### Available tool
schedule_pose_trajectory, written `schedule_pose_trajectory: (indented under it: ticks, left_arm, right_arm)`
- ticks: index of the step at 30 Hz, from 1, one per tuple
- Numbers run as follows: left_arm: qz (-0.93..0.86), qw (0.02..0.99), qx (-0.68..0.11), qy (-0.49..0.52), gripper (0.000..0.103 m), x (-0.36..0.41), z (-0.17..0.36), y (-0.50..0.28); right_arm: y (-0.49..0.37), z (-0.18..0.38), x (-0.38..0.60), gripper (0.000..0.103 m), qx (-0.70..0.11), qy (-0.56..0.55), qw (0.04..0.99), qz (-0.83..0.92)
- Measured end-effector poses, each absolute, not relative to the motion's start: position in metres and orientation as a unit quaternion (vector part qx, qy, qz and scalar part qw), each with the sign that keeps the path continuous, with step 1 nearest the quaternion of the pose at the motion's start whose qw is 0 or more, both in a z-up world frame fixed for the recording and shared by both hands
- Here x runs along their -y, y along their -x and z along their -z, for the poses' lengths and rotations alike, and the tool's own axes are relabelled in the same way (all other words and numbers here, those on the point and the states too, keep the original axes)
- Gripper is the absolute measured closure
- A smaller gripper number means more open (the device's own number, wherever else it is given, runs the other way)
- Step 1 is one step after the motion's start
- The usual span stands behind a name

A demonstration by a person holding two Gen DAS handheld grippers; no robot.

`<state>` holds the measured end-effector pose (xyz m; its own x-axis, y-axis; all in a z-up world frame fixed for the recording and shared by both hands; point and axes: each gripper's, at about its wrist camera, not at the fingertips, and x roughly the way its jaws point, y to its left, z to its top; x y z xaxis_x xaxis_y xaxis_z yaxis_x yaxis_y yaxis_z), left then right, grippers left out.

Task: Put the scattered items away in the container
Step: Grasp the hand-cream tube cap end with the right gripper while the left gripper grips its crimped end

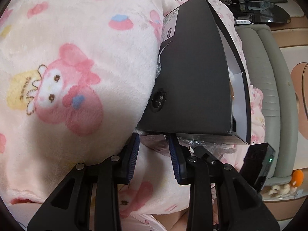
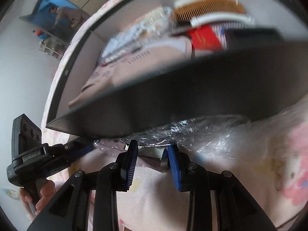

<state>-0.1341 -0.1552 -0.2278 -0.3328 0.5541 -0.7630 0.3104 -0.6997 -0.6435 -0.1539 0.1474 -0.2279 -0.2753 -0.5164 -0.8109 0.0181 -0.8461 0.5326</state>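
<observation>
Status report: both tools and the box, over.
Left tool astride wrapped packet, grip unclear. Right tool loose around it. Black box edge overhangs both; comb already inside.

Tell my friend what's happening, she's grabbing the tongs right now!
Left tongs: closed on the plastic-wrapped pink packet, just under the black box edge.
Right tongs: around what seems to be the same packet's other end; whether they grip it is unclear.
Done: the comb, the red pack and other bits lie in the box.
Left: probably lift this packet over the wall and drop it in.
</observation>
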Motion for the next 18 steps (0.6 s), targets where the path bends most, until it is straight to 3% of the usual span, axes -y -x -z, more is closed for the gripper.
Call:
schedule_pose_trajectory:
  ticks: [6, 14, 16, 18]
  left_arm:
    - [-0.717, 0.088, 0.391, 0.57, 0.072, 0.162, 0.229, 0.129]
    - [-0.731, 0.083, 0.28, 0.617, 0.072, 0.133, 0.222, 0.128]
    - [-0.729, 0.079, 0.279, 0.62, 0.07, 0.132, 0.223, 0.131]
    - [-0.724, 0.075, 0.284, 0.624, 0.07, 0.14, 0.227, 0.132]
  right_arm:
    - [0.142, 0.225, -0.145, 0.074, 0.186, -0.583, 0.212, 0.762]
    - [0.126, 0.215, -0.144, 0.073, 0.152, -0.61, 0.229, 0.743]
    - [0.129, 0.215, -0.153, 0.06, 0.165, -0.602, 0.218, 0.75]
    - [0.141, 0.223, -0.16, 0.057, 0.189, -0.605, 0.193, 0.749]
